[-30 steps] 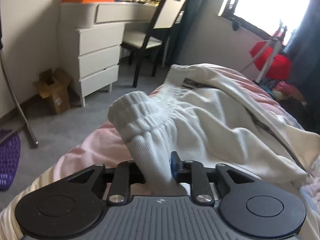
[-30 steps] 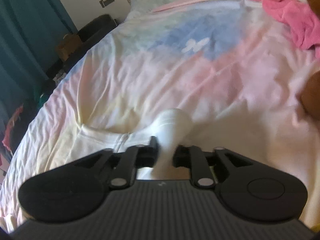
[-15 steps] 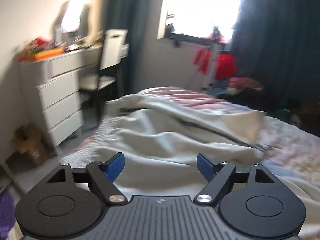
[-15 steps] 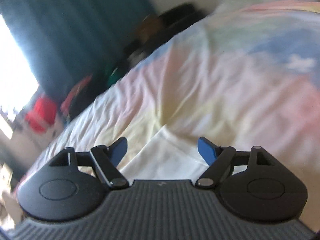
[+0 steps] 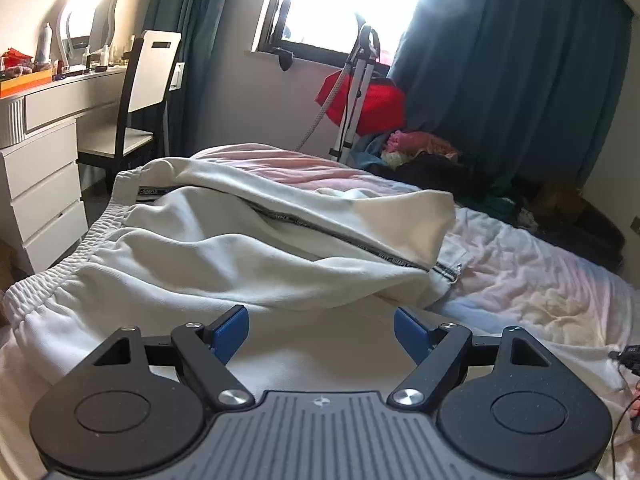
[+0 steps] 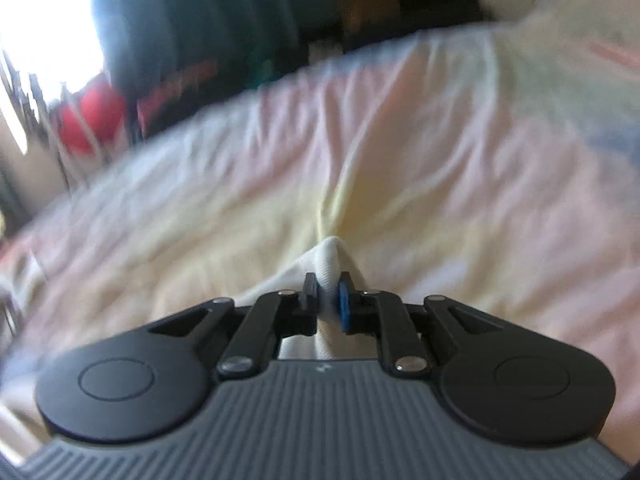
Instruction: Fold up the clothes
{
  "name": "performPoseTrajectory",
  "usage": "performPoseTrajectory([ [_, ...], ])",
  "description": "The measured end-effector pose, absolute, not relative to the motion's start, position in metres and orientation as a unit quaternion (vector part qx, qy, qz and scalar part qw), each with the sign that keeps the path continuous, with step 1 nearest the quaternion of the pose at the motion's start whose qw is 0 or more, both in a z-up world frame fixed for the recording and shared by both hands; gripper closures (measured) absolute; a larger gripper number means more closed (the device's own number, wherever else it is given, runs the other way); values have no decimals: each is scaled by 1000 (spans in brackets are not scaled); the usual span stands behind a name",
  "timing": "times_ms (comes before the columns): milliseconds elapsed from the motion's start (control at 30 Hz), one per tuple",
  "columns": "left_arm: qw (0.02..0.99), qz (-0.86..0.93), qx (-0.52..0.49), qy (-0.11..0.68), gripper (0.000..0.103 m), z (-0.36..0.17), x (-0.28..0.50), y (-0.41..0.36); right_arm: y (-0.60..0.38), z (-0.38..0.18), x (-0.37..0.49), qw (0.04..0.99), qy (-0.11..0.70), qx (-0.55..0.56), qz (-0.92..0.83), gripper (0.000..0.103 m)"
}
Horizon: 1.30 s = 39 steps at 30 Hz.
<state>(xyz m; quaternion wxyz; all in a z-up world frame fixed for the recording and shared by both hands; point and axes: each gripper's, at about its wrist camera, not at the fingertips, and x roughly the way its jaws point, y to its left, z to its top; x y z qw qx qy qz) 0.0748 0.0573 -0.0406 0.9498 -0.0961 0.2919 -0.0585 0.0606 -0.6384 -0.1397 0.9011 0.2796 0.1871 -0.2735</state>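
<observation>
Right tool (image 6: 329, 296) reclamped on garment (image 6: 329, 264).

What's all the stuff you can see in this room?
pants: 1, white, spread on the bed
bed: 1, pastel sheet, under the pants
chair: 1, black and white, at the desk
desk: 1, white, left wall, small clutter on top
curtains: teal, beside the window
red cloth: 1, under the window
clothes pile: mixed colours, floor past the bed
left gripper: open, over the pants
right gripper: shut on white cloth
</observation>
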Motion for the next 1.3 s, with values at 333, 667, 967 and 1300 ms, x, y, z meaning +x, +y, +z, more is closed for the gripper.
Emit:
performPoseTrajectory([
  [333, 957, -38, -78, 279, 21, -37, 70, 60, -627, -129, 59, 900, 165, 270, -298, 89],
  [667, 960, -40, -63, 271, 19, -35, 68, 60, -587, -112, 62, 892, 191, 259, -319, 37],
  [967, 970, -55, -31, 237, 16, -26, 43, 66, -476, -48, 30, 937, 196, 207, -200, 37],
  [1300, 974, -60, 22, 217, 11, -23, 23, 62, -354, -15, -6, 961, 192, 181, -81, 37],
])
